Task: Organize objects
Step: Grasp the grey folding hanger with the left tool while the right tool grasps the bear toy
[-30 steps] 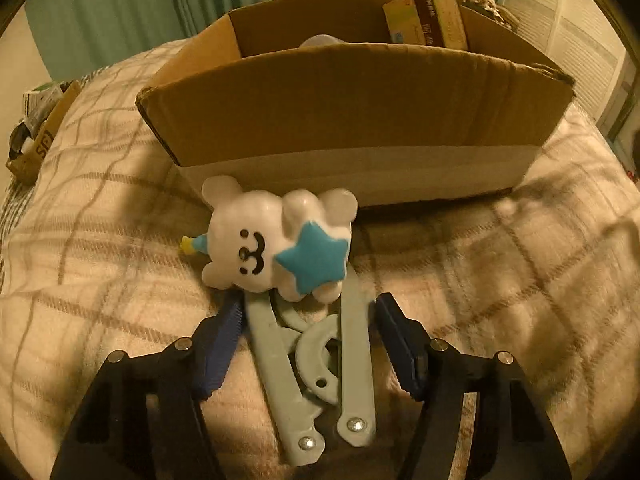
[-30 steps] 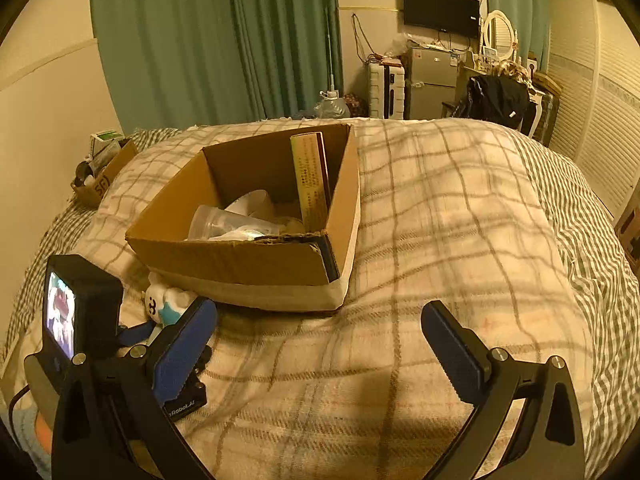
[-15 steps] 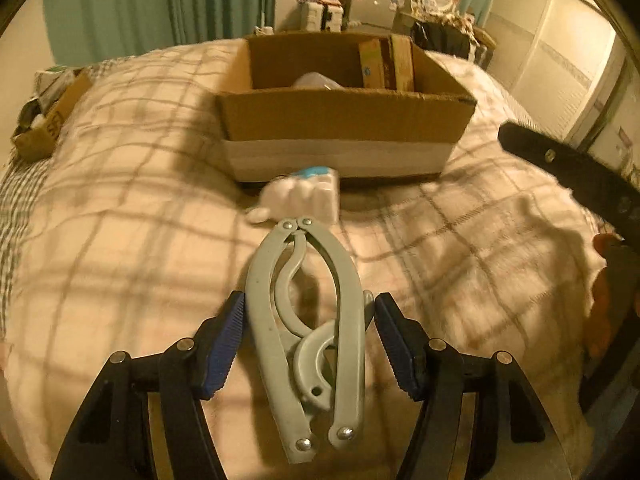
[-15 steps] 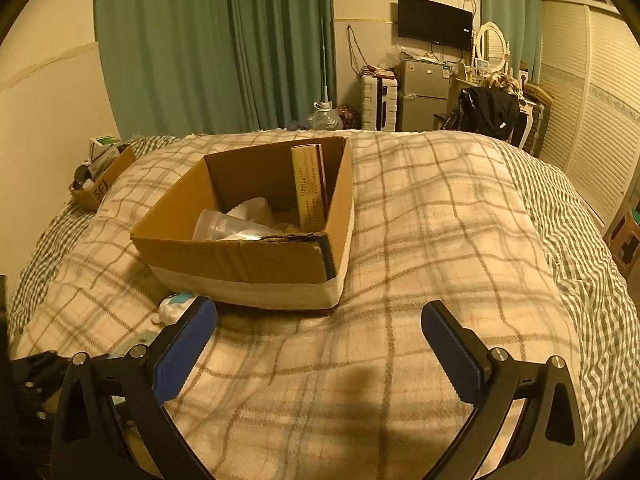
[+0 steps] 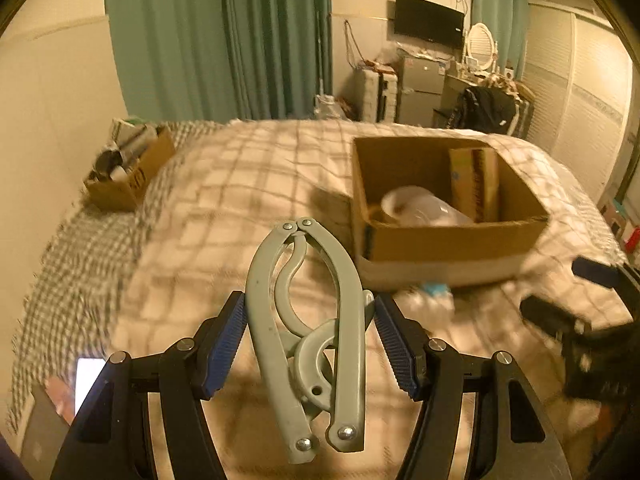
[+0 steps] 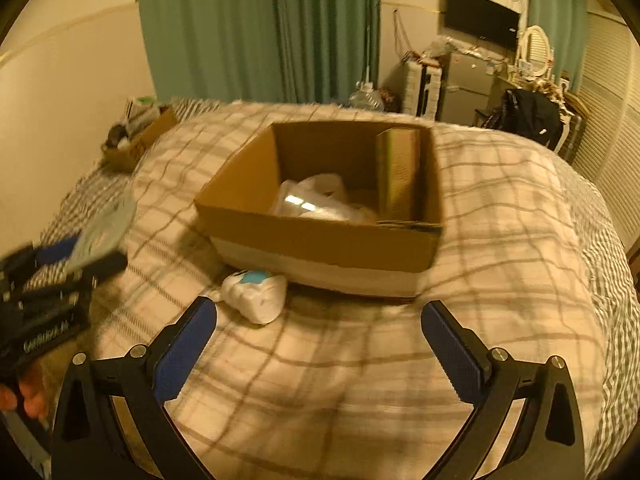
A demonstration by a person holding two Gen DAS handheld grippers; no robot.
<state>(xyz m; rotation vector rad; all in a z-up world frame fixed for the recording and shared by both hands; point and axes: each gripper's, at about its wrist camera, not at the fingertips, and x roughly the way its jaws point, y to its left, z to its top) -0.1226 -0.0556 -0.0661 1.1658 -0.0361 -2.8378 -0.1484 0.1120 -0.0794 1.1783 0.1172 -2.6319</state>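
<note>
The grey folding hanger (image 5: 308,332) is now carried clear of the bed (image 6: 500,216), clamped between the blue pads of the left hand-held gripper (image 5: 310,336); a second ago it was still lying on the plaid cover with the white bear toy (image 6: 256,294) at its tip. The toy has been left behind, touching the cover just in front of the cardboard box (image 6: 320,248). From this it is judged that the hanger is being taken toward the box, which sits at about two o'clock in the left wrist view, and that its release there is the step in hand.

The right hand-held gripper (image 6: 318,346) is held wide open with nothing between its pads.

In the right wrist view the toy is shown sharply at eleven o'clock and the hanger only as a blur at nine o'clock. In the left wrist view the grasp on the hanger is seen plainly, while the toy is reduced to a smear under the box's near wall. A clear plastic container (image 5: 424,208) and an upright book (image 6: 398,172) are seen inside the box in both.
</note>
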